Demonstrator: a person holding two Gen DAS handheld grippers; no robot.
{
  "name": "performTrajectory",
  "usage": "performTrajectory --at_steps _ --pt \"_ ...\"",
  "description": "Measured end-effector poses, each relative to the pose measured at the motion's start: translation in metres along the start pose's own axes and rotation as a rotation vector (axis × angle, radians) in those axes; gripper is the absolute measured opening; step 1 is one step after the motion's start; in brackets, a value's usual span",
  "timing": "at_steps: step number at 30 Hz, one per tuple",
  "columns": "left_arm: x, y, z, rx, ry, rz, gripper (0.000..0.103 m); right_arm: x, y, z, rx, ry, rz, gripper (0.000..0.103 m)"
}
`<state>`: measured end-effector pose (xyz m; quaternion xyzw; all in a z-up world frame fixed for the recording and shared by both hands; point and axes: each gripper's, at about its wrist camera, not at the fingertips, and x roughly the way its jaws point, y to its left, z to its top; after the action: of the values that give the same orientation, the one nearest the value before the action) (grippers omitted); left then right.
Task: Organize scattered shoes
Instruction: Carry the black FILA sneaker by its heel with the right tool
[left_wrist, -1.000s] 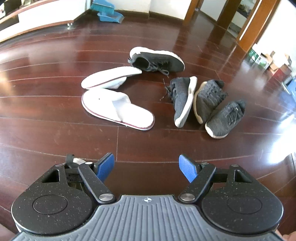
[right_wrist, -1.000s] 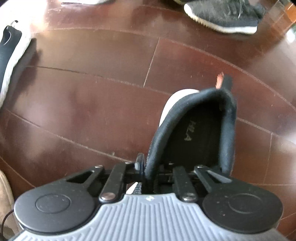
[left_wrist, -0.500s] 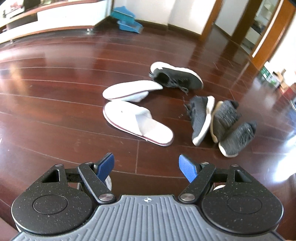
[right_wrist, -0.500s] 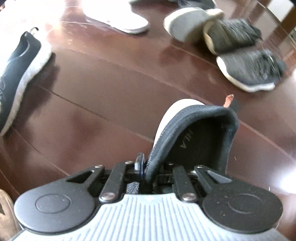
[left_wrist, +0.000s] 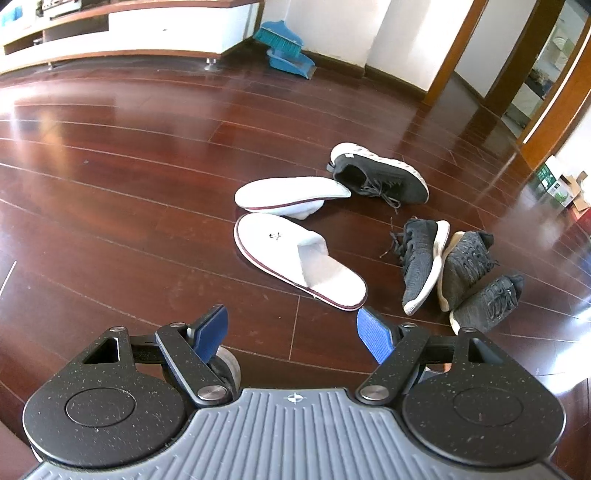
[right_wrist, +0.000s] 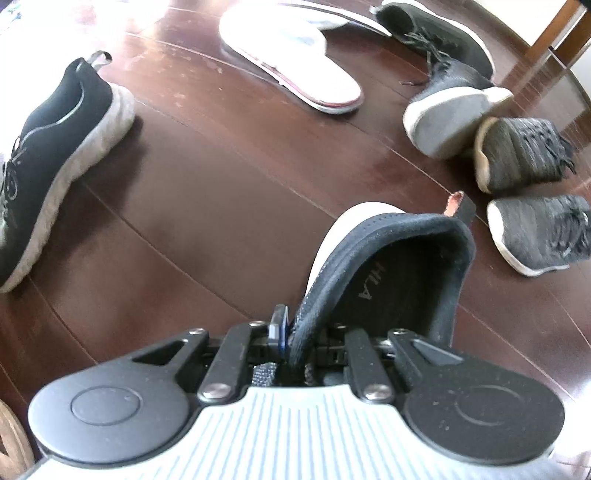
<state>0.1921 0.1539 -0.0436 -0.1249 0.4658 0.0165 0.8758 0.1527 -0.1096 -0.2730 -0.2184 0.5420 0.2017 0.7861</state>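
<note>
My right gripper is shut on the collar of a black sneaker with a white sole, held above the floor. A matching black sneaker lies at the left of the right wrist view. My left gripper hangs open and holds nothing, a little short of the pile. Ahead of it lie two white slippers, a black sneaker and three grey knit sneakers. The right wrist view shows the same slipper and grey sneakers.
The dark red wooden floor stretches bare to the left. A white low cabinet stands along the back wall, with a blue dustpan and brush beside it. Wooden door frames and small boxes are at the right.
Both views have pulled back and tilted up, so more of the room and pile shows. The right gripper keeps its hold on the black sneaker. The left stays open.
</note>
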Motion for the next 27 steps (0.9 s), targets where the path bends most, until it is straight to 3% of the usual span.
performTrajectory --at_steps 8,18,24,27 --pt "0.003 -0.001 0.001 0.003 0.005 -0.008 0.082 0.007 0.005 0.008 -0.019 0.018 -0.009 0.012" --pt "0.002 -0.003 -0.001 0.007 0.005 -0.003 0.082 0.018 0.022 0.012 -0.029 0.078 -0.086 0.012" --pt "0.004 -0.005 0.001 0.004 0.002 -0.003 0.082 0.021 0.009 0.011 0.029 0.1 -0.127 0.012" --pt "0.006 -0.007 0.0 0.013 0.008 -0.004 0.082 0.021 0.002 0.006 0.02 0.106 -0.104 0.012"
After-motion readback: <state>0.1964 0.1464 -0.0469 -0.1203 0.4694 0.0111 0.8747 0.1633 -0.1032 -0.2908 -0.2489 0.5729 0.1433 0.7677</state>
